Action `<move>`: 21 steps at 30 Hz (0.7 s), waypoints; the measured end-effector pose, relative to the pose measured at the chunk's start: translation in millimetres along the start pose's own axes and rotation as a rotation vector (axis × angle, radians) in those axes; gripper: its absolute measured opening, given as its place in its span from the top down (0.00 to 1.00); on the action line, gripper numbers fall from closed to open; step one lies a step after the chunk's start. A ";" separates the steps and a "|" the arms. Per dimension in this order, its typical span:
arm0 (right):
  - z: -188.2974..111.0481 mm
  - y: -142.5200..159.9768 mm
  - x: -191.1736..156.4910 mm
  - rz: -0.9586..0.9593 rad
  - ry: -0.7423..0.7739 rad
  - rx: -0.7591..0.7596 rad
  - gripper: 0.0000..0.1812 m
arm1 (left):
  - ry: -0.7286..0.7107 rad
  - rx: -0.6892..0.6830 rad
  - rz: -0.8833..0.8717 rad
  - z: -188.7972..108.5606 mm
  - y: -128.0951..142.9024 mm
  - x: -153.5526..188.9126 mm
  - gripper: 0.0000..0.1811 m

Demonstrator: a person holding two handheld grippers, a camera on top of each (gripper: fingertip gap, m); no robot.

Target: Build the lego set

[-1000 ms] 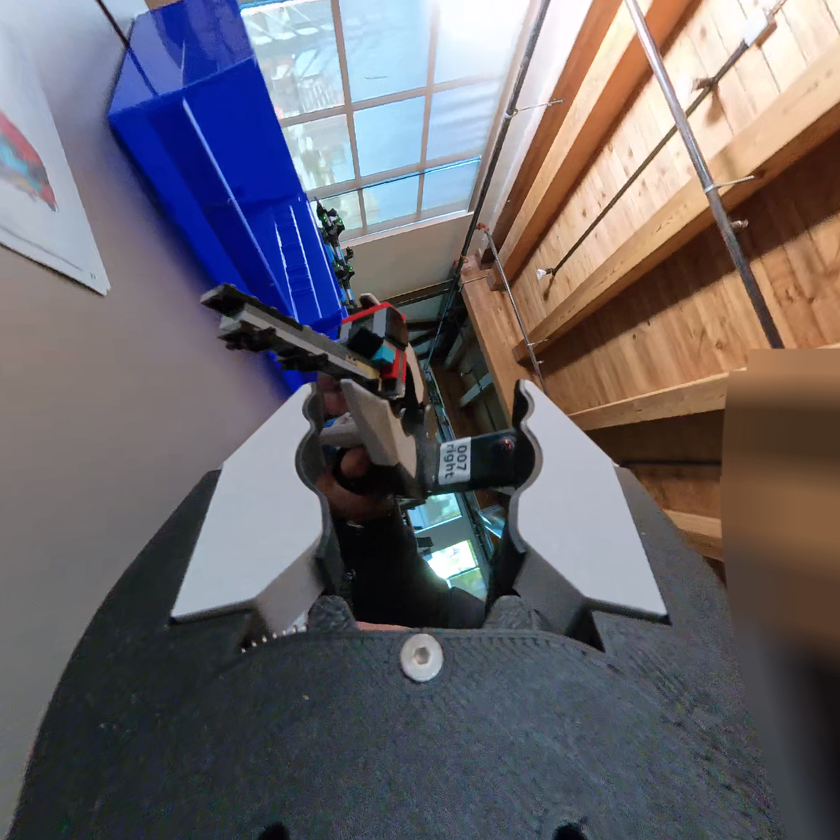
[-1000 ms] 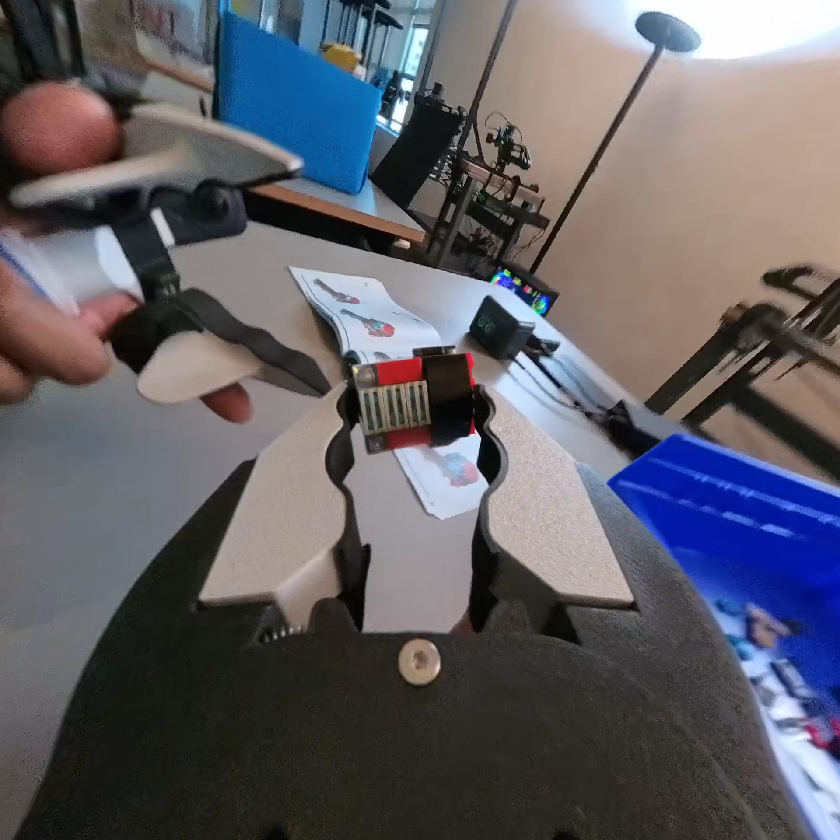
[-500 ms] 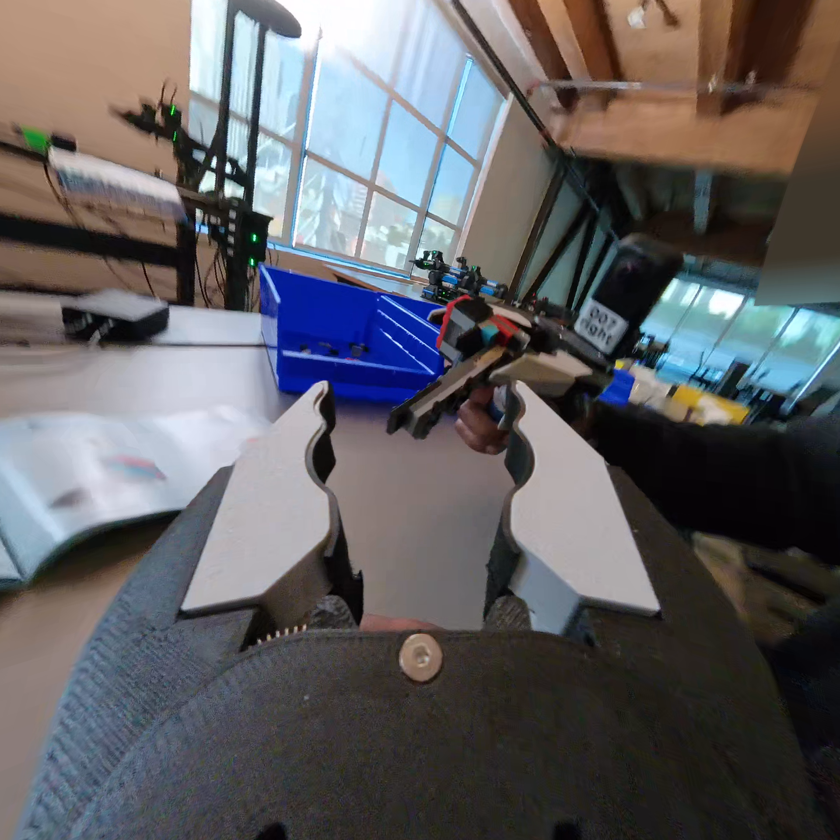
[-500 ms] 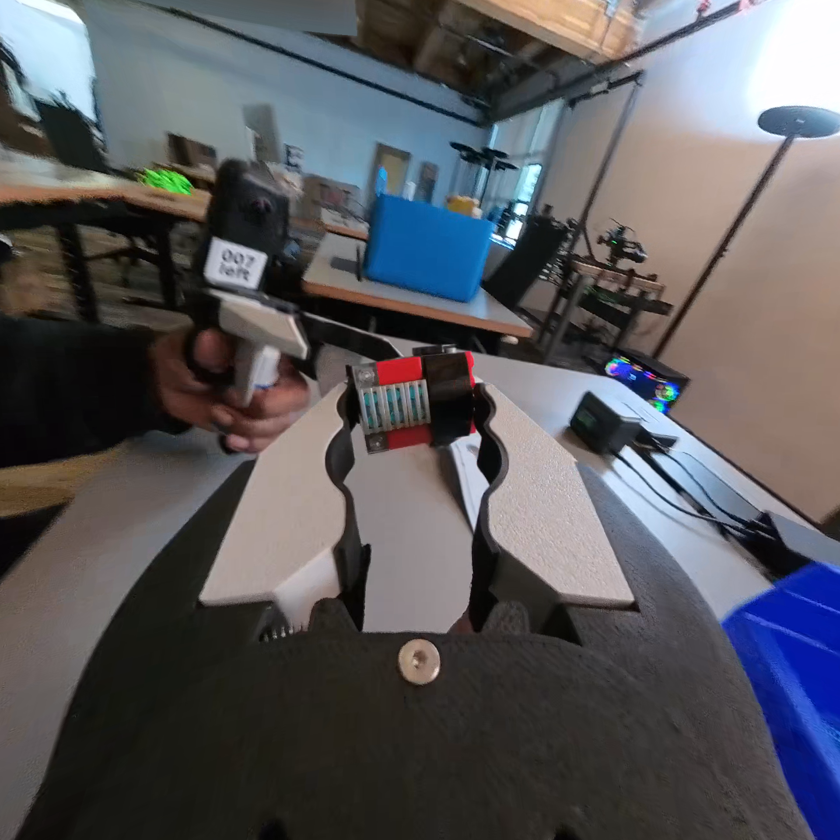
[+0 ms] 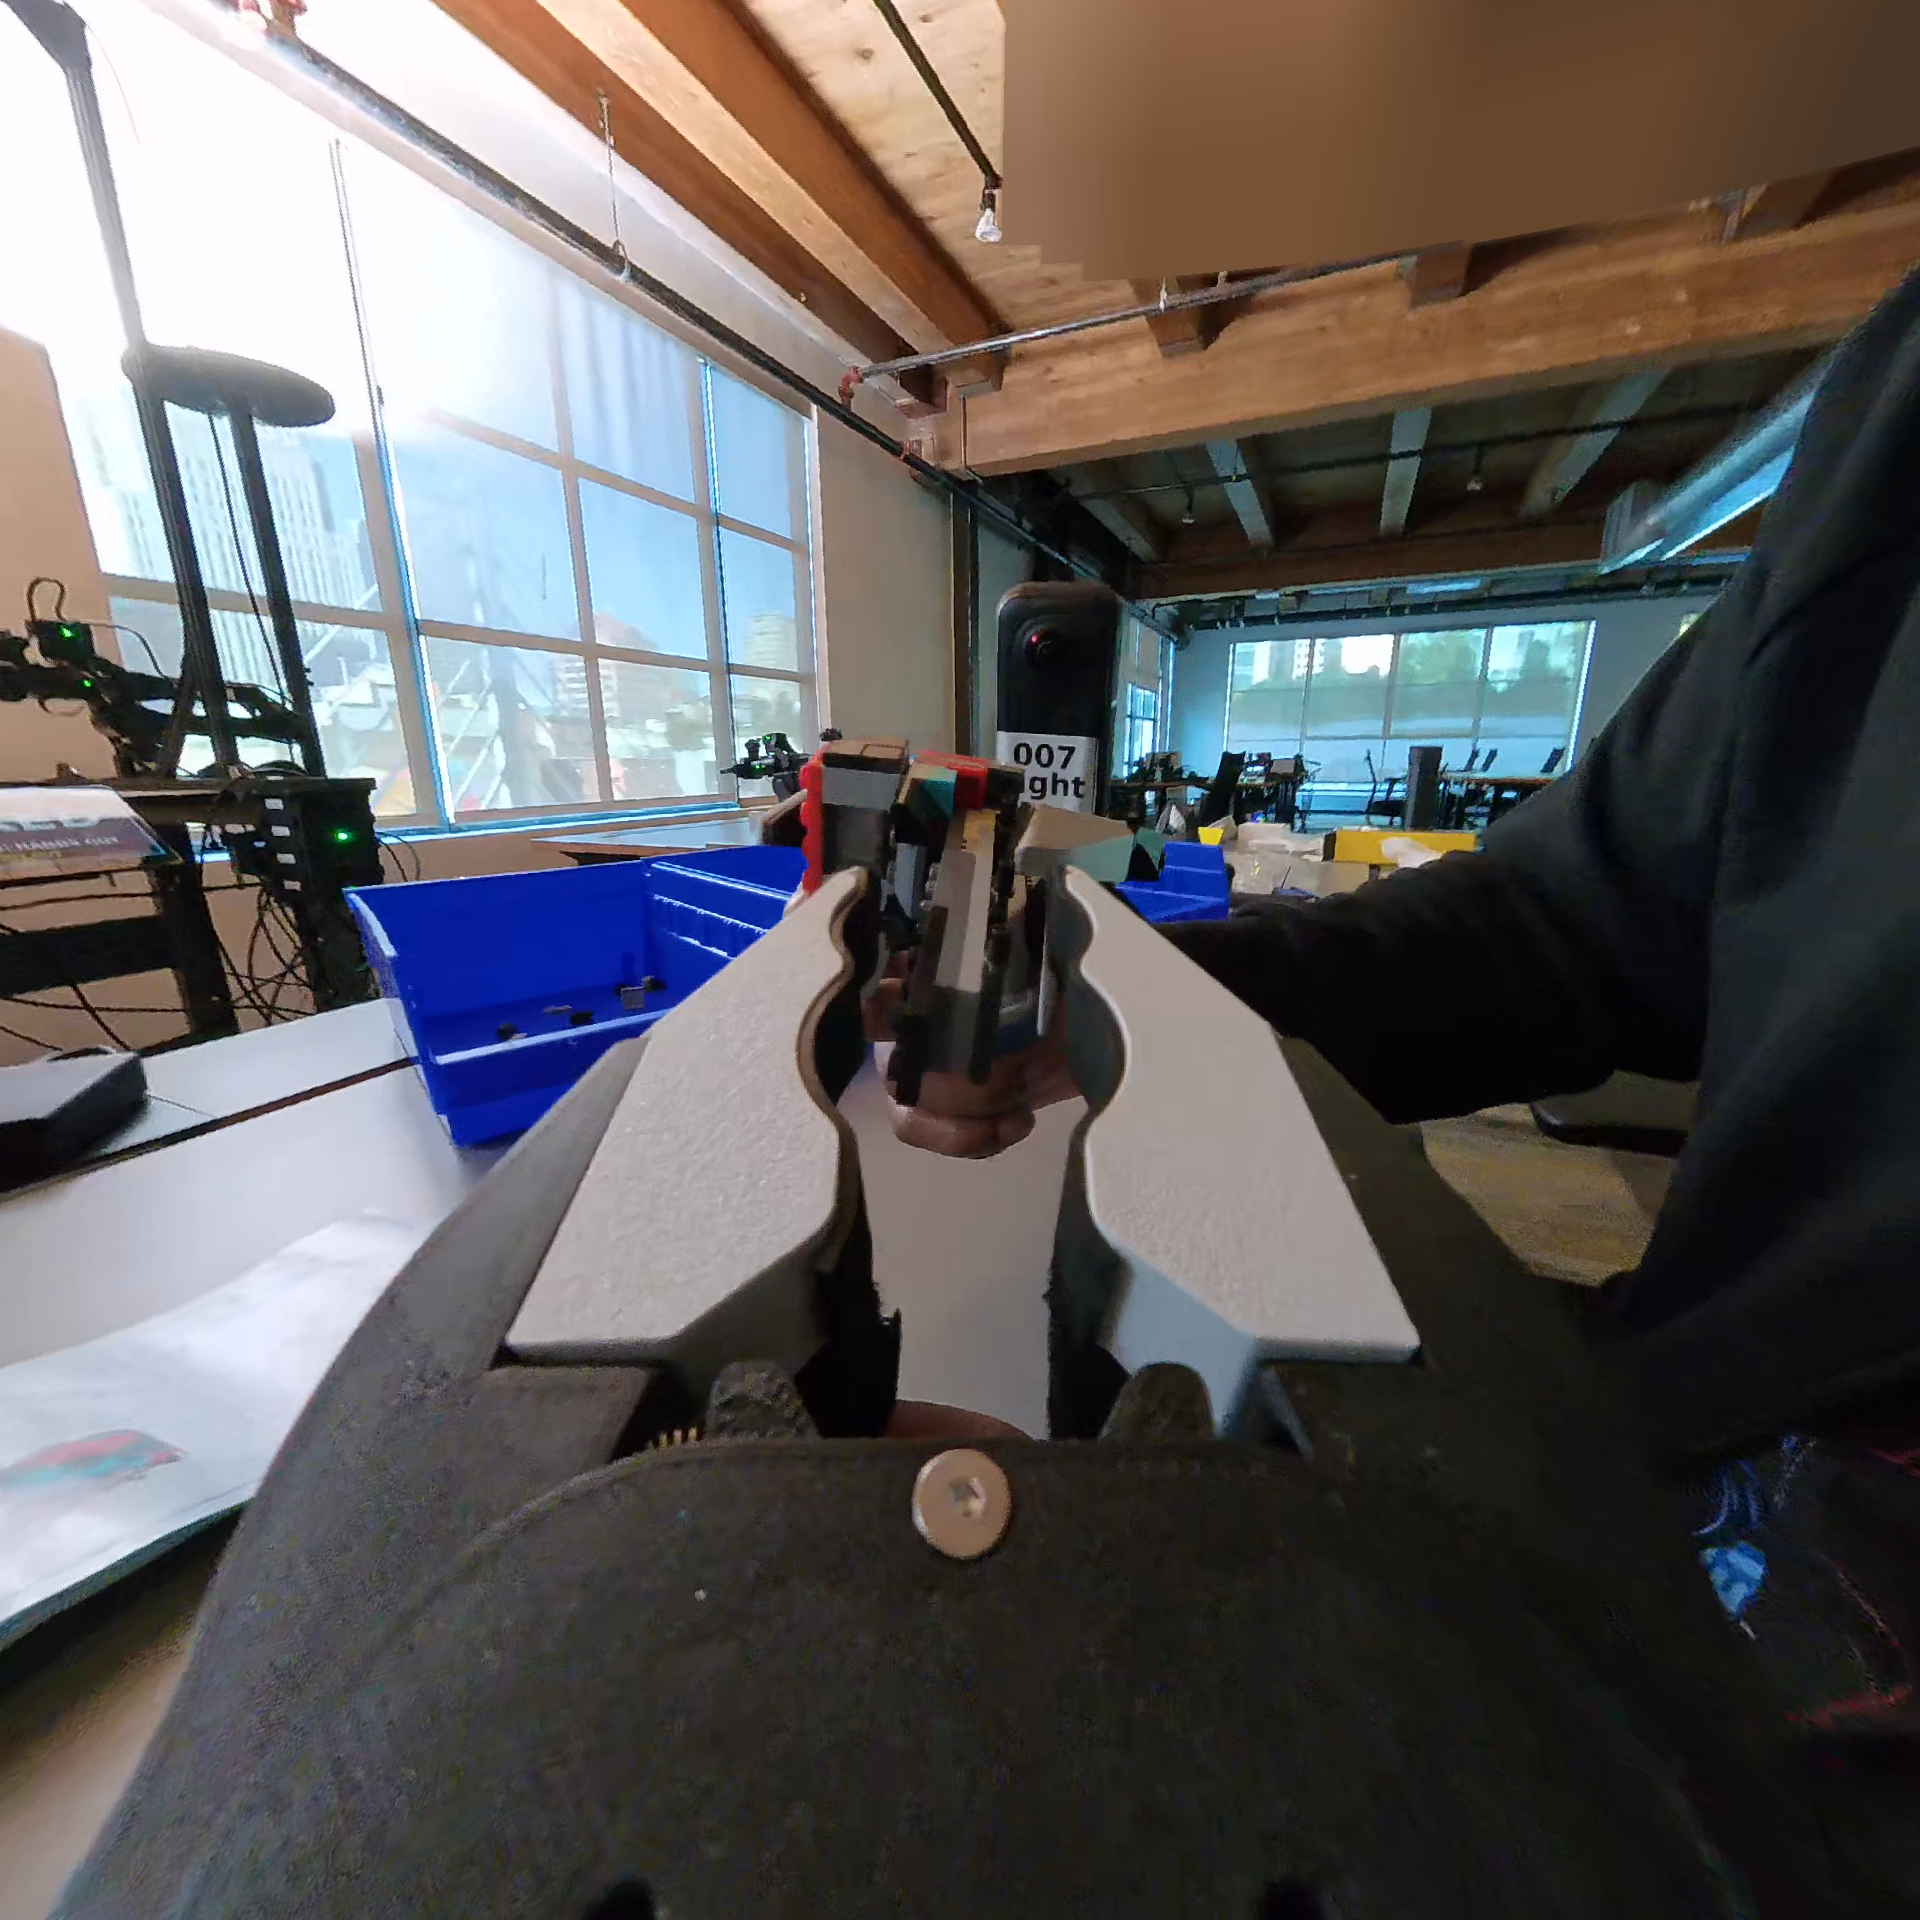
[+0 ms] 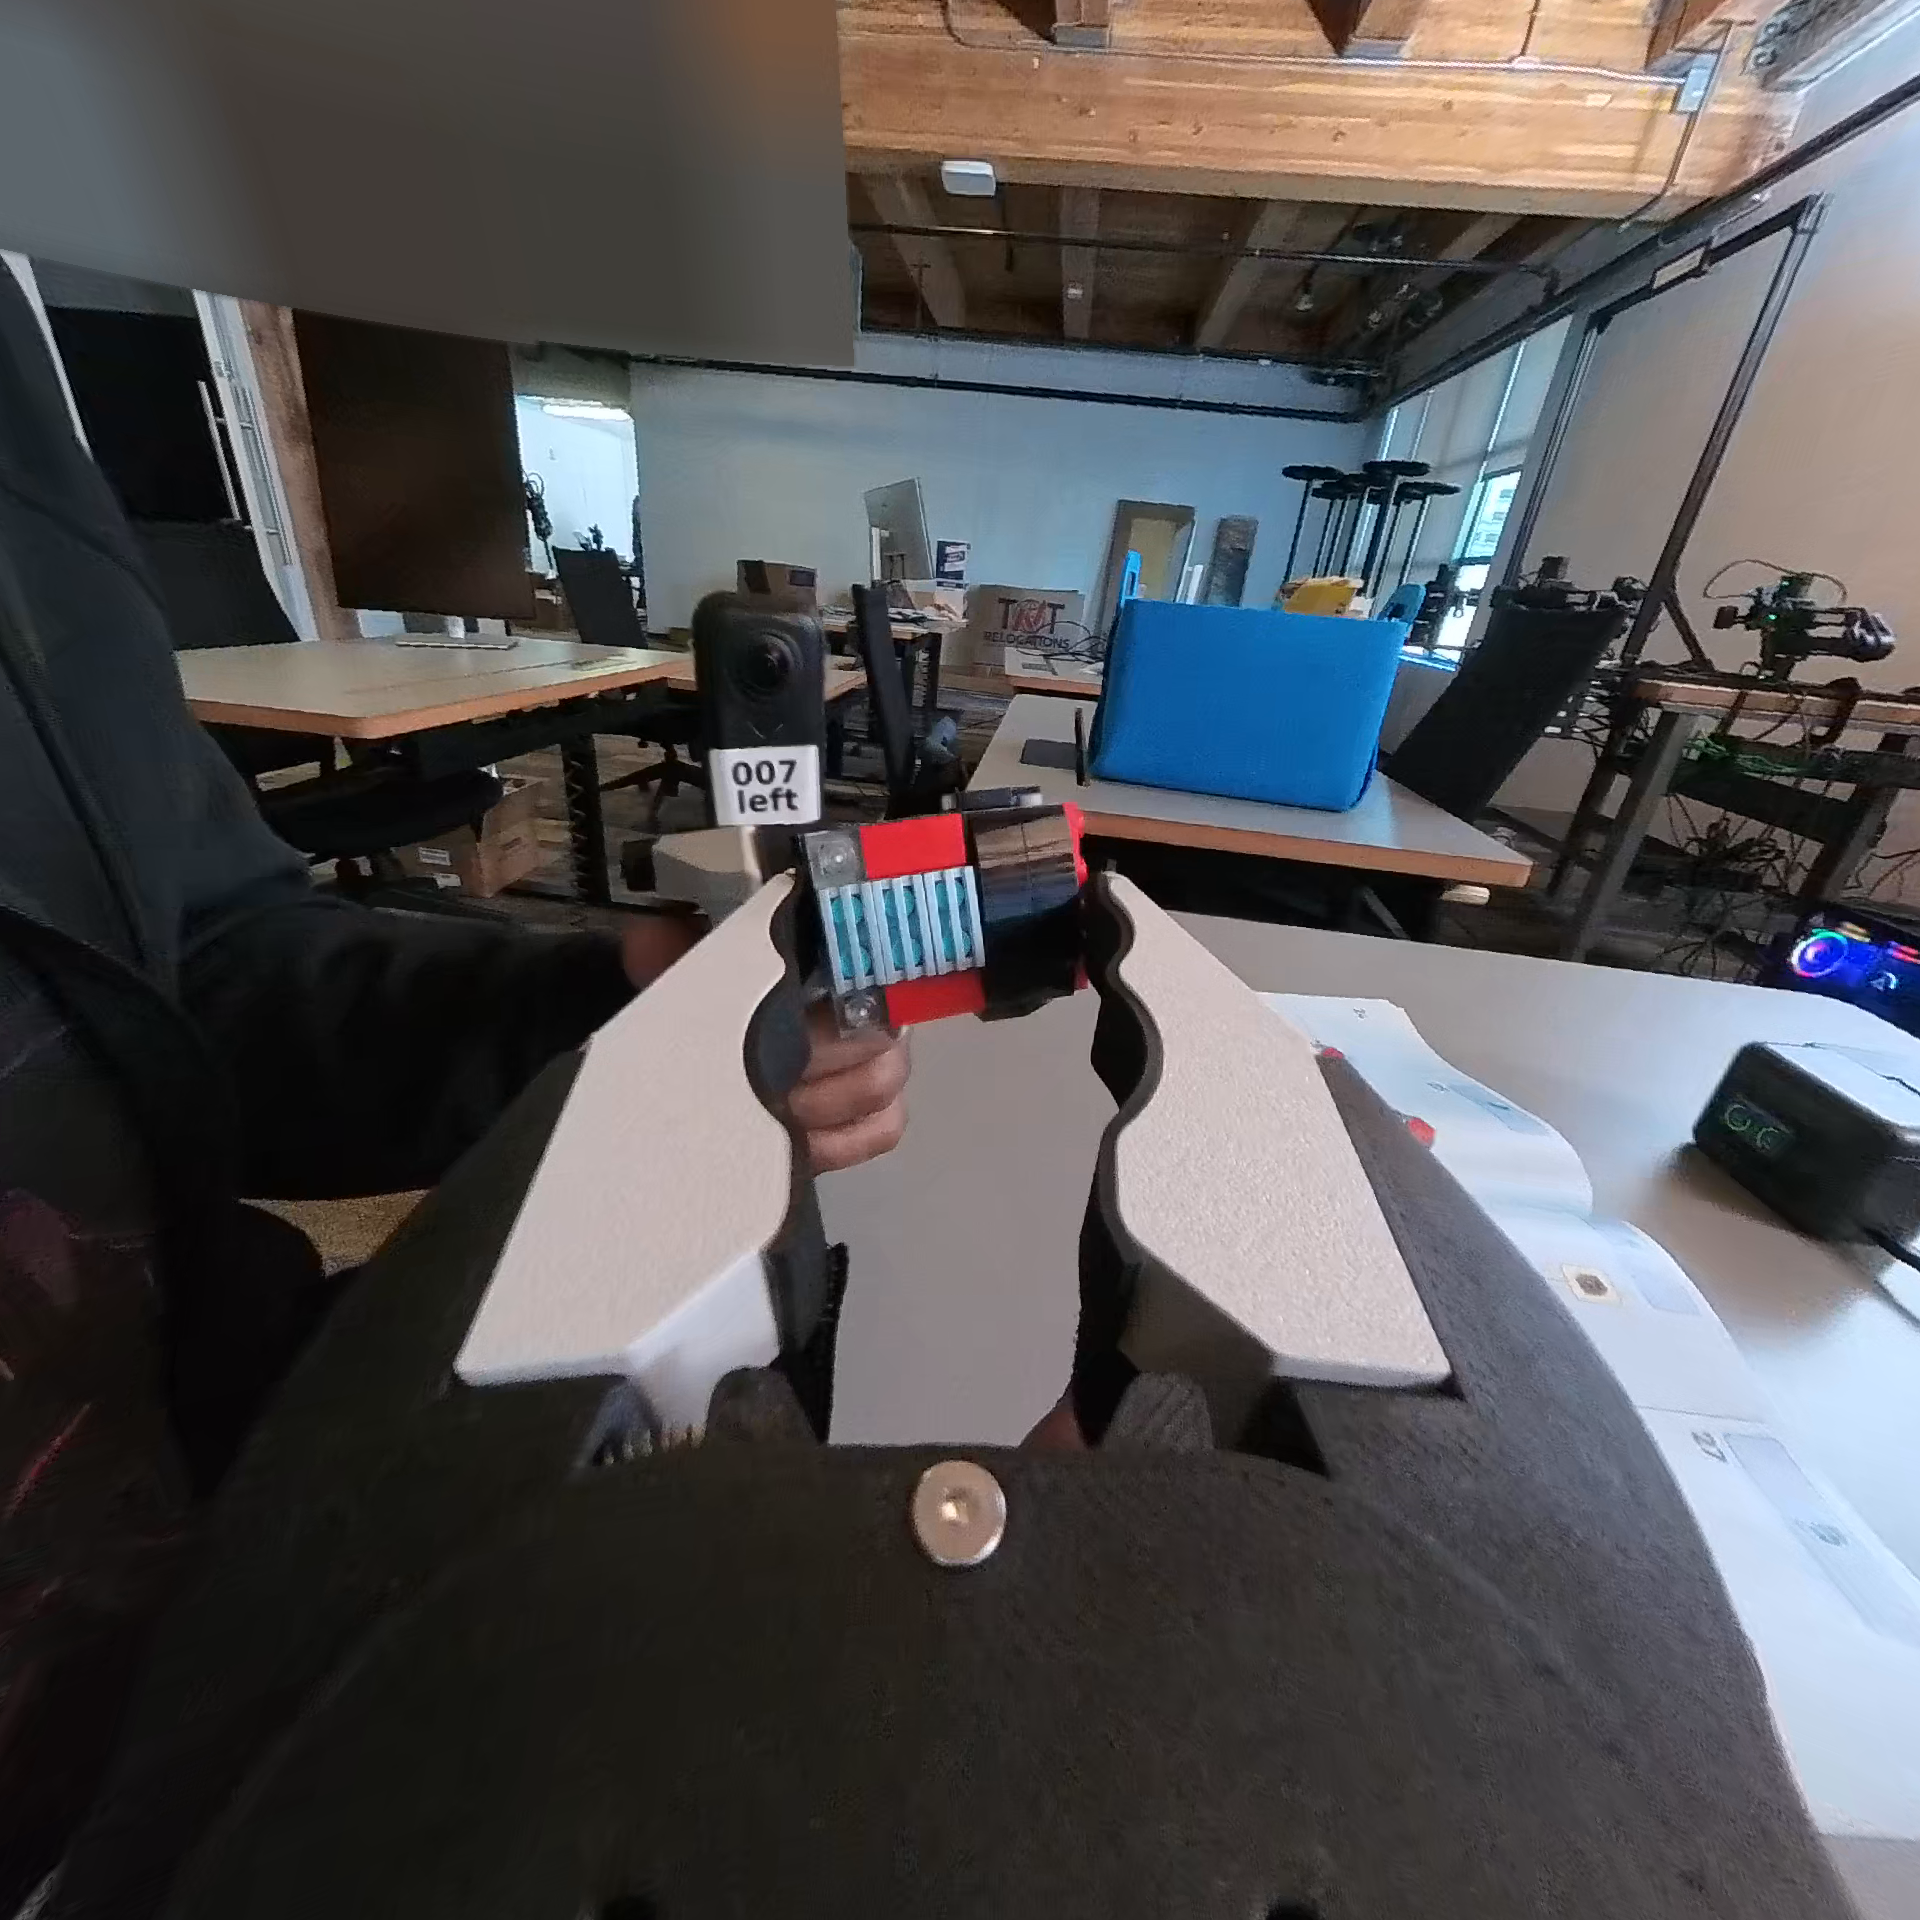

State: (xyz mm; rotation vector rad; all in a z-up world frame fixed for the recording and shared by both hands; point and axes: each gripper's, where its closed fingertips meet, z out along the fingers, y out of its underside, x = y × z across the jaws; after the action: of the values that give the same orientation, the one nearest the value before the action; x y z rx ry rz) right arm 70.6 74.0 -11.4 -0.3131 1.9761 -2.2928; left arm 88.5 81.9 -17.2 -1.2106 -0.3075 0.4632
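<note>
A: Lego model (image 6: 940, 920) is sitting clamped between the right gripper's (image 6: 940, 925) fingertips, held up in the air above the table (image 6: 966, 1195), red and black with a teal grille facing the camera.

B: And the left gripper (image 5: 956, 920)?

A: Its jaws are standing apart with nothing between the pads. The model is showing just ahead of its tips, seemingly still beyond them rather than inside the gap.

B: What is differing from half a second ago?

A: The left gripper is now pointing straight at the model; earlier the model was sitting off toward its right finger, farther out. A second ago that camera was tilted up at the ceiling. The two tools are now facing each other head-on.

B: Meaning for the build?

A: Likely the left one is lining up to grip or steady the model's long grey end. The right one's grip is looking unchanged.

B: Anything else around?

A: A blue bin (image 5: 540, 966) is lying off to the left gripper's left, the booklet (image 6: 1475, 1122) below the right gripper's right finger.
</note>
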 end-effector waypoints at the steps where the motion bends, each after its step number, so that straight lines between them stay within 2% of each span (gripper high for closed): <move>1: 1.0 -0.7 -0.8 -0.002 -0.004 -0.001 0.71 | -0.003 -0.003 0.013 -0.1 -0.9 0.8 0.84; 10: 8.3 -3.7 -8.9 -0.021 -0.024 -0.008 0.70 | -0.010 -0.016 0.058 -3.1 -3.1 4.5 0.90; 15: 8.1 -2.9 -17.8 -0.093 -0.046 -0.083 0.71 | 0.020 -0.023 0.110 -6.8 -5.2 11.7 0.91; 21: 4.6 -3.9 -28.0 -0.227 -0.084 -0.220 0.60 | 0.050 -0.039 0.146 -7.9 -6.4 20.0 0.91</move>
State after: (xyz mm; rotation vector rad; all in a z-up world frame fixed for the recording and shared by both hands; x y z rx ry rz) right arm 99.1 76.0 -9.5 -0.6731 2.2563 -2.1411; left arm 110.6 83.6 -14.1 -1.2863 -0.1870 0.5546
